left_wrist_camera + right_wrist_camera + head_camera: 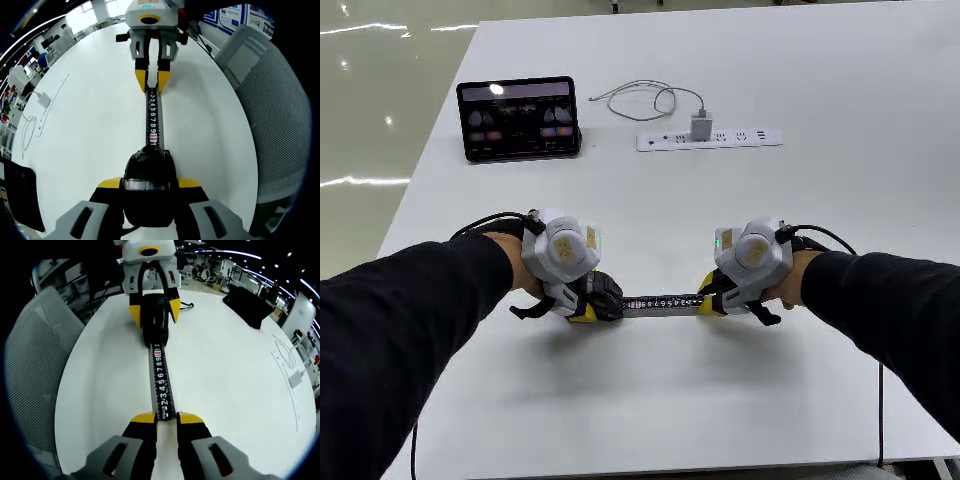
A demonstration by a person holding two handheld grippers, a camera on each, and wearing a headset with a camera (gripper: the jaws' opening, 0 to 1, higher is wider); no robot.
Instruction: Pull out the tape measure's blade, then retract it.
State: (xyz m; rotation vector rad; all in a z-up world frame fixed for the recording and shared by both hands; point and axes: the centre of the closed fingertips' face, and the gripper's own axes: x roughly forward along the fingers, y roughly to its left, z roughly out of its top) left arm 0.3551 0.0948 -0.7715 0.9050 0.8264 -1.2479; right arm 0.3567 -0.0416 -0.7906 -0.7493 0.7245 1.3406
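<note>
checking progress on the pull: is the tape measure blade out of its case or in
Out, partly. The blade spans from the case in the left gripper to the right gripper, with printed numbers showing.

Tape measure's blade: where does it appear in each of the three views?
Head view: low centre, the blade lies level between the left gripper and the right gripper.
Left gripper view: centre, the blade runs up from the black case.
Right gripper view: centre, the blade runs up from the near jaws.
Shared landmark: the white power strip.
</note>
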